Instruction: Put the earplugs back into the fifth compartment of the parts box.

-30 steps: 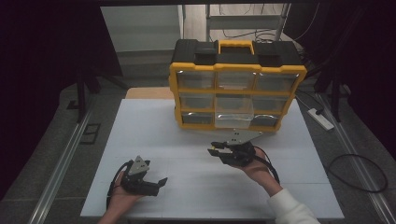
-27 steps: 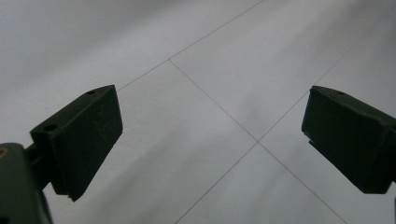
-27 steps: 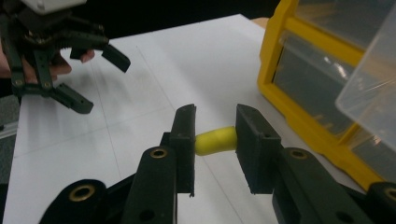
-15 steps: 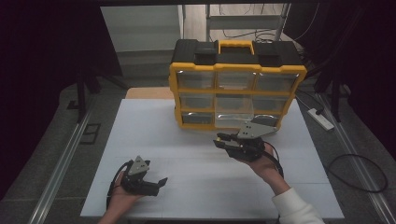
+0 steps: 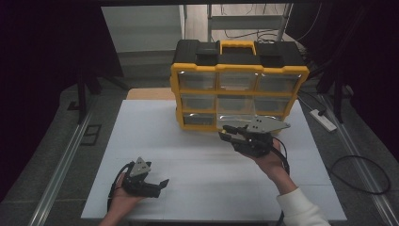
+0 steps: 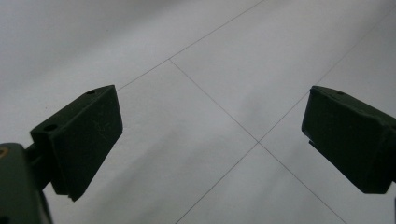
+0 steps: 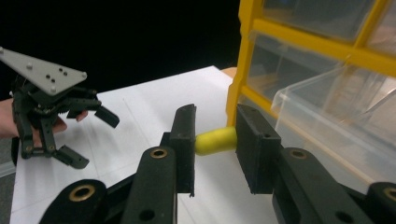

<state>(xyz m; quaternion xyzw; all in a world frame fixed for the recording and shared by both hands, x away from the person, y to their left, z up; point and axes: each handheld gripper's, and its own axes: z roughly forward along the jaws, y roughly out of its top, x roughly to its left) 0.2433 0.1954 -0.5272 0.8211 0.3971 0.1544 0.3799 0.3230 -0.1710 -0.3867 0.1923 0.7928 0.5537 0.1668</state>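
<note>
White table (image 5: 197, 155): right gripper (image 7: 215, 140) fingers pinch a small yellow cylinder (image 7: 215, 140); steer it gently over the probably open clear plastic drawer (image 7: 336, 116); left gripper (image 5: 157, 186) fingers spread.

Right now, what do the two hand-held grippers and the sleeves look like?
Both are black linkage frames with blocky black jaws. The right hand-held gripper and the left hand-held gripper each carry a grey three-cornered plate and trail a black cable. A white sleeve covers the right forearm.

yellow plug (image 7: 215, 140), yellow-black organizer (image 5: 239, 70), white table (image 5: 197, 155)
</note>
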